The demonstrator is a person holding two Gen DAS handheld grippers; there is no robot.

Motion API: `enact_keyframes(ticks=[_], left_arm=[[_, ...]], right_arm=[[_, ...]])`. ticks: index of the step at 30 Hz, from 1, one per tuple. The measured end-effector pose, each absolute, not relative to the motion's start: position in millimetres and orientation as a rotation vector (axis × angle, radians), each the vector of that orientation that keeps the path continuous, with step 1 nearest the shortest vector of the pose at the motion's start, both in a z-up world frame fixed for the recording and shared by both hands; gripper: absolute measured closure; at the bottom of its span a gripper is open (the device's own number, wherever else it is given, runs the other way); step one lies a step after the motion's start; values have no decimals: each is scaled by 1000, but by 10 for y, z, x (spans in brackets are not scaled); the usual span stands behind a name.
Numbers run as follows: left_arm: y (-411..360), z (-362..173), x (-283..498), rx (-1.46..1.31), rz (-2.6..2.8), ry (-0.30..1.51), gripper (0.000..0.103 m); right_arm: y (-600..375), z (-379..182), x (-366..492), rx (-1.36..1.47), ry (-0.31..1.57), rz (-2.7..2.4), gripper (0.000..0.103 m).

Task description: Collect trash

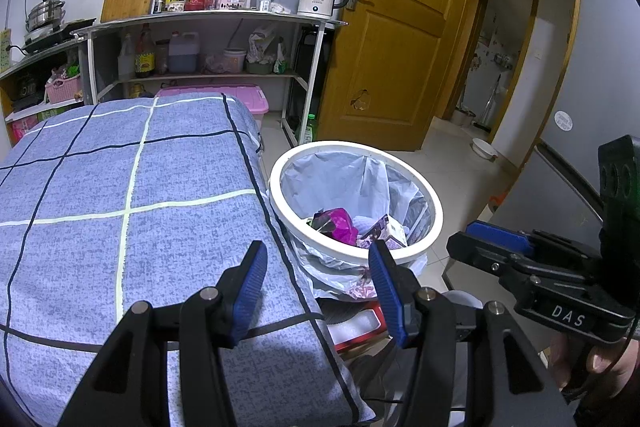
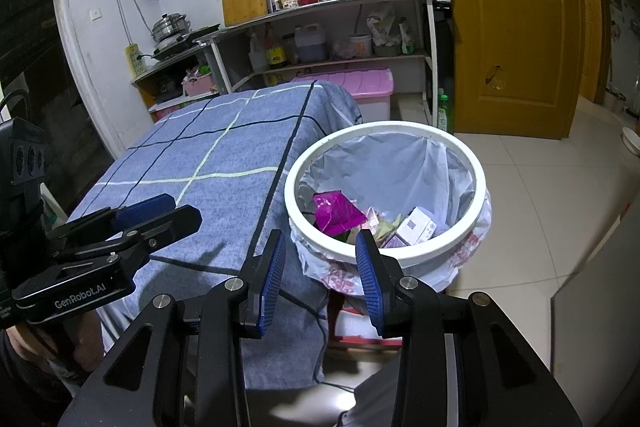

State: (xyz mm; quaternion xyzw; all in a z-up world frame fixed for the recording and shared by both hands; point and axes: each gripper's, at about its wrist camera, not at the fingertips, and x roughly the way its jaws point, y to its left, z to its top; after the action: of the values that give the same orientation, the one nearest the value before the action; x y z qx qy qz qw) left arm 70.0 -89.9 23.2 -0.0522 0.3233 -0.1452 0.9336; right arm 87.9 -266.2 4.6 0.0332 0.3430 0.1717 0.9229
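Left wrist view
- my left tongs (image 1: 318, 267): jaws stand wide apart with nothing between the blue ribbed pads; they hang over the near right edge of the bed
- my right tongs (image 1: 486, 241): seen from the side at the right, over the floor beyond the bin; from here I cannot tell how far apart the jaws are
- bin (image 1: 296, 163): round, white hard rim, thin pale liner bag crinkled inside and spilling over the outside; it stands touching the bed's right edge
- trash: a crumpled magenta wrapper (image 1: 340, 225), glossy, and a small printed carton (image 1: 386, 231) lie at the bottom of the bin
- bed cover (image 1: 120, 187): soft blue speckled cloth with dark and pale grid lines; I see no loose trash on it
- risk: a pad could snag the slack liner, I judge, and drag the light bin over

Right wrist view
- my right tongs (image 2: 320, 263): jaws partly open, empty, at the bed's right edge just before the bin's near rim (image 2: 360, 247)
- my left tongs (image 2: 160, 213): at the left, over the near corner of the bed; nothing in it that I can see
- trash: wrapper (image 2: 336, 213) and a white boxy carton (image 2: 418, 227) with scraps of paper inside the bin
- floor (image 2: 540, 187): smooth pale tiles
- risk: the liner's loose skirt hangs low over the bin's side; knocking the rim could pull it in, and the bin would slide easily on the tiles
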Motion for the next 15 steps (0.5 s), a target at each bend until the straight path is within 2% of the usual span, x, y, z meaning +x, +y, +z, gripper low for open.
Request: enact_keyframes(ticks=[15], left_arm=[[-914,217,673,-101,-288,665,48]], right_arm=[[-2658,29,880,68,707,352,65]])
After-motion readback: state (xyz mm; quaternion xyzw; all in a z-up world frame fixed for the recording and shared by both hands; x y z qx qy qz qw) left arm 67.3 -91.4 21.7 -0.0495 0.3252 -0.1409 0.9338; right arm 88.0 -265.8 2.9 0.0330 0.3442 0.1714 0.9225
